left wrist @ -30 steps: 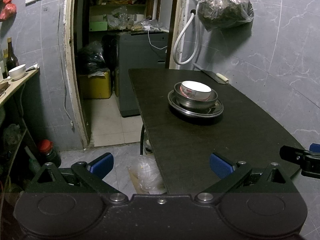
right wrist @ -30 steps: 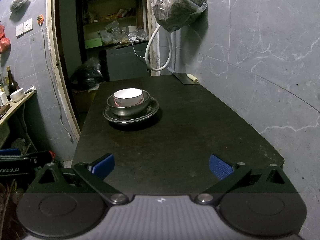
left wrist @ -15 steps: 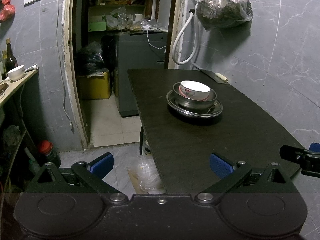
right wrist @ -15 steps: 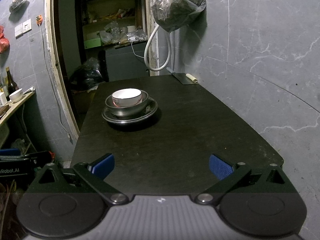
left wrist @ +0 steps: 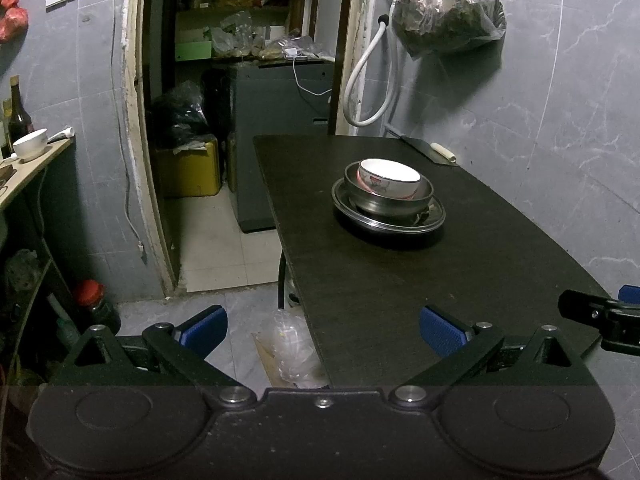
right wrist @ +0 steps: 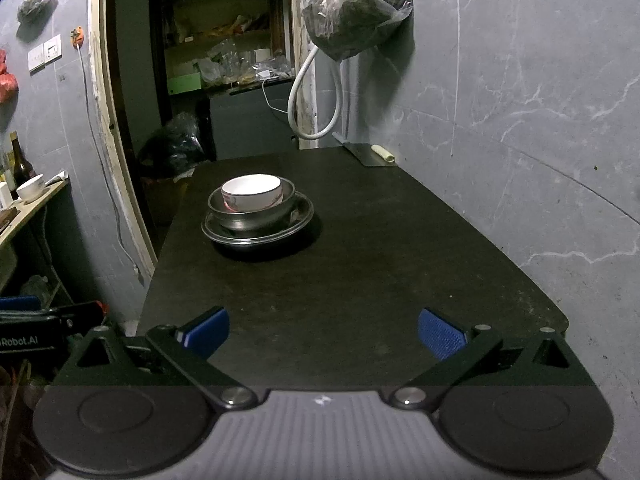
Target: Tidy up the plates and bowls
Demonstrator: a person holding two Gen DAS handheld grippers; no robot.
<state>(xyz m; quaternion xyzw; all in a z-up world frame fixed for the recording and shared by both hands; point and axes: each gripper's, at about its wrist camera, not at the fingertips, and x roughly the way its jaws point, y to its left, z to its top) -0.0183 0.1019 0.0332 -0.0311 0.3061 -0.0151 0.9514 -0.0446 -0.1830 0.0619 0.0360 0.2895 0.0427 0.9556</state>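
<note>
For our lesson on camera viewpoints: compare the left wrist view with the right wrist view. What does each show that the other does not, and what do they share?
Only the left wrist view shows the yellow container in the doorway, the red-lidded jar on the floor and the clear plastic bag beside the table's near corner.

Only the right wrist view shows the table's right edge running along the wall.

Both show the white bowl nested in a metal bowl on a metal plate, the cleaver, the hanging bag, and open grippers: left, right.

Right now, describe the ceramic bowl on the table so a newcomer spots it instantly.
On the dark table, find the single stack of dishes. The white ceramic bowl sits on top, nested in a metal bowl on a metal plate: the only non-metal piece.
</note>
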